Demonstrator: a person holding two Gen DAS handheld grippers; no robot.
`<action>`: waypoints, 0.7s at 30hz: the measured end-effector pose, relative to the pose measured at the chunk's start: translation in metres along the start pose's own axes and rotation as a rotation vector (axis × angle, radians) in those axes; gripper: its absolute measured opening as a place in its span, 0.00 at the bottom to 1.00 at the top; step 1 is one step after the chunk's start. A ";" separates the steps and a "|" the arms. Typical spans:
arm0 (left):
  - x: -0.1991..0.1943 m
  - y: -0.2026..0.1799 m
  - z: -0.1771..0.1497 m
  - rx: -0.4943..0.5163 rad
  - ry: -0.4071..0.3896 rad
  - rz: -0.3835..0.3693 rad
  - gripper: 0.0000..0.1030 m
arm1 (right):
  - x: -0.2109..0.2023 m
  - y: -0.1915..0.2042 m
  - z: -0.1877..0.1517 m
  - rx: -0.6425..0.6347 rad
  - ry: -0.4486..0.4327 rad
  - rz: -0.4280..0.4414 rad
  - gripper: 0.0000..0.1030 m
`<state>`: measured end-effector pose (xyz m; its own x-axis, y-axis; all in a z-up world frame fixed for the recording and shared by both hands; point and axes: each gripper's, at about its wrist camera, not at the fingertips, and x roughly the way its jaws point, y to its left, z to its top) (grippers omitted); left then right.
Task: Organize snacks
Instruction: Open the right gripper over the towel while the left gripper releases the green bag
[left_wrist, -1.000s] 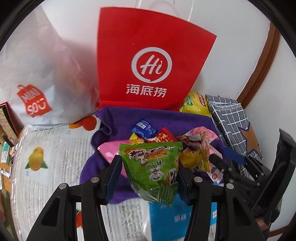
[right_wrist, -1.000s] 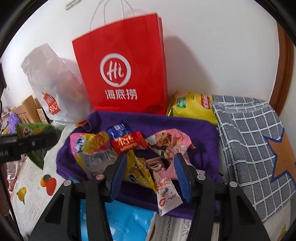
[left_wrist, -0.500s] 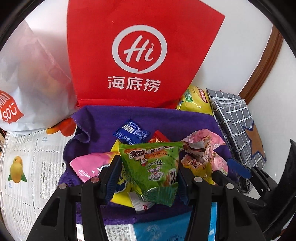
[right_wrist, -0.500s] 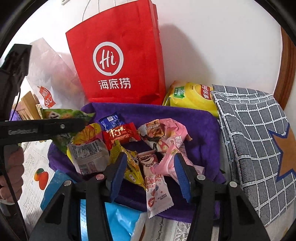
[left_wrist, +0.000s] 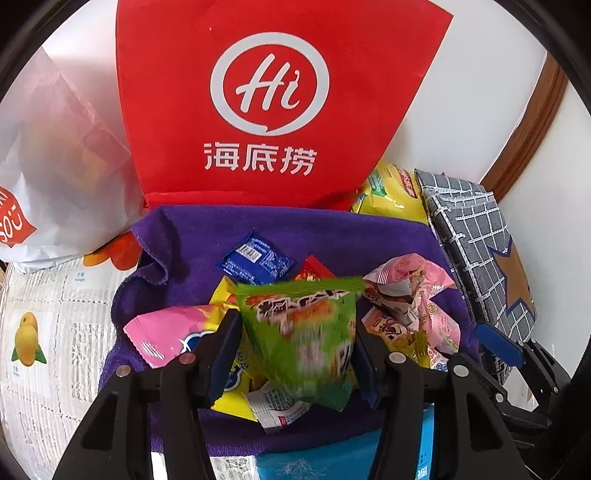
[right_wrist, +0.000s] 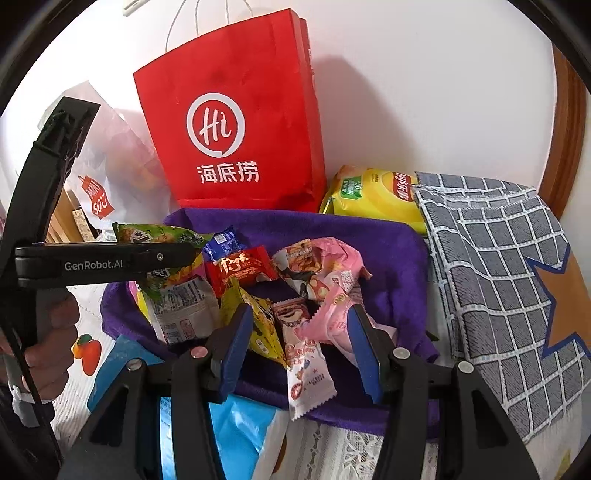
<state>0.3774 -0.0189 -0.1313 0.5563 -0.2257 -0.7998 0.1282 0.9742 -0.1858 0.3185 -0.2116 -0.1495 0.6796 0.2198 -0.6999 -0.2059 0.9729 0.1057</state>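
While the left tool (left_wrist: 295, 332) hangs above the purple cloth (left_wrist: 332, 229), a green packet (left_wrist: 306, 332) sits between its fingers, blurred in the left wrist view. Its jaws have just been opening, and whether the pads still press the packet I cannot tell. From the right wrist view the same packet pokes out above and below the left tool's black finger, over the left edge of the cloth. A hand (right_wrist: 51, 339) grips that tool's handle at the far left.

The right tool (right_wrist: 301, 343) is partly open and holds nothing; a white-and-pink wrapper (right_wrist: 306, 369) and a yellow one (right_wrist: 258, 325) lie on the cloth between its fingers, apart from the pads.

On the cloth lie a blue packet (left_wrist: 255, 258), a red packet (right_wrist: 240, 267), a pink bag (left_wrist: 170, 336) and crumpled pink wrappers (left_wrist: 410, 302). Behind the cloth a red paper bag (left_wrist: 269, 103) stands against the wall, a white plastic bag (left_wrist: 62, 162) to its left, a yellow chip bag (right_wrist: 373, 199) to its right. A grey checked cloth (right_wrist: 495, 266) covers the right side.
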 end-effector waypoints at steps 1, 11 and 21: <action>0.000 0.000 0.000 0.001 0.004 -0.002 0.58 | -0.001 -0.001 -0.001 0.003 0.006 -0.002 0.51; -0.012 -0.007 0.000 0.012 0.001 0.029 0.71 | -0.010 -0.004 -0.007 0.004 0.017 -0.021 0.52; -0.031 -0.003 -0.008 0.013 -0.011 0.028 0.75 | -0.014 -0.004 -0.010 0.010 0.026 -0.044 0.55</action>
<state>0.3536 -0.0147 -0.1106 0.5686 -0.1984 -0.7983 0.1231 0.9801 -0.1559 0.3024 -0.2189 -0.1471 0.6693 0.1747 -0.7221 -0.1688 0.9823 0.0812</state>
